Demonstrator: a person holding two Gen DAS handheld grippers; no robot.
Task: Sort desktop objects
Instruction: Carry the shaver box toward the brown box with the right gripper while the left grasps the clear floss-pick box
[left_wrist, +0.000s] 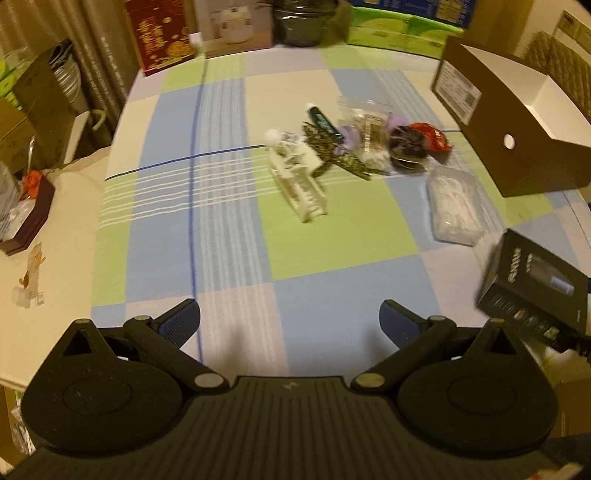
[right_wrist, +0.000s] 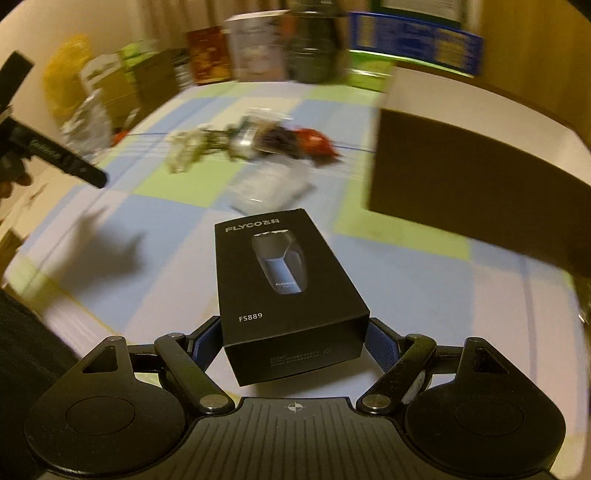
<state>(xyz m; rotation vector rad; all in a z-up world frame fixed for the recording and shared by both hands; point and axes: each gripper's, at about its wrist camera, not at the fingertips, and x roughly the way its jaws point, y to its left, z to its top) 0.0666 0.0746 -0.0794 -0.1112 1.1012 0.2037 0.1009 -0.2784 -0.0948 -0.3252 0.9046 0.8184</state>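
My right gripper (right_wrist: 291, 334) is shut on a black shaver box (right_wrist: 284, 284) and holds it above the checked tablecloth (right_wrist: 406, 280); the same shaver box (left_wrist: 532, 288) shows at the right edge of the left wrist view. My left gripper (left_wrist: 290, 321) is open and empty over the near part of the tablecloth (left_wrist: 221, 240). Farther back lies a heap of small items: a white packet (left_wrist: 295, 173), a green tube (left_wrist: 325, 123), a dark round thing (left_wrist: 406, 146), a red packet (left_wrist: 436, 138) and a clear plastic case (left_wrist: 454, 206). The heap (right_wrist: 258, 144) is blurred in the right wrist view.
A large brown open box (left_wrist: 517, 129) stands at the right of the table, also seen as the brown box (right_wrist: 472, 177) in the right wrist view. Cartons (left_wrist: 159, 37) and a dark pot (left_wrist: 306, 22) line the far edge. The left hand-held tool (right_wrist: 55, 155) shows at left.
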